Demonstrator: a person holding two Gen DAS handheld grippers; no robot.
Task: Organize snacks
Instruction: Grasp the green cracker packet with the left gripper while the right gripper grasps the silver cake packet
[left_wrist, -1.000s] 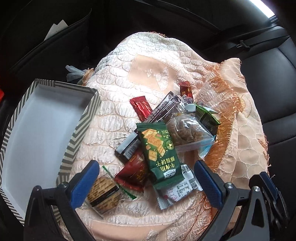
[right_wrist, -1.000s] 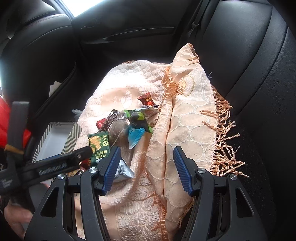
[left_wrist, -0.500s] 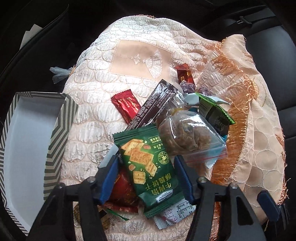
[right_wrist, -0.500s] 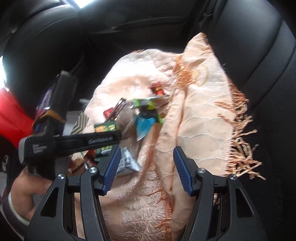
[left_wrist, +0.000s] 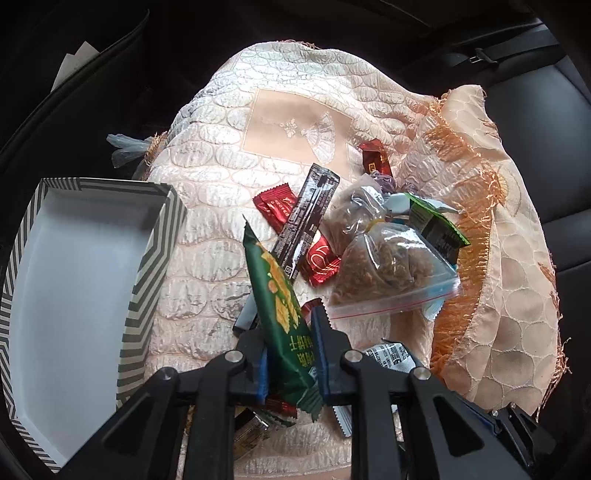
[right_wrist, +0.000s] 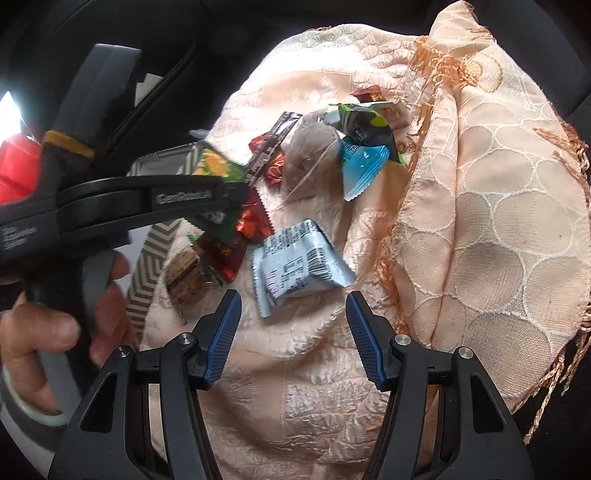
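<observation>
1. The peach quilted cloth with an orange fringe (left_wrist: 295, 122) is draped over the black leather car seat (left_wrist: 546, 107) and carries all of the loose snacks; its fringed edge is folded over on the right.
2. The open cardboard box with grey-and-white chevron walls and a white floor (left_wrist: 147, 258) sits at the cloth's left edge, with no snack showing on the part of its floor that is in view.
3. Your left gripper (left_wrist: 288, 347) has just been closing, and its blue pads now pinch the lower end of the green cracker packet (left_wrist: 275, 291), which stands on edge and tilts up between them at the near edge of the cloth.
4. Your right gripper (right_wrist: 291, 325) hangs with its jaws wide and nothing between them, just short of the silver-white printed packet (right_wrist: 295, 258) lying flat on the cloth.
5. The clear zip bag of brown crumbly snack (left_wrist: 388, 266) lies towards the cloth's right fold, touching the dark packet with a green border (left_wrist: 439, 229).
6. The long black sachet (left_wrist: 306, 218) lies slantwise over two red wrappers (left_wrist: 275, 206) near the middle of the cloth.
7. A small dark-red wrapped sweet (left_wrist: 375, 158) sits apart from the pile, towards the far edge.
8. In the right wrist view a light-blue triangular sachet (right_wrist: 360, 170) rests against the zip bag.
</observation>
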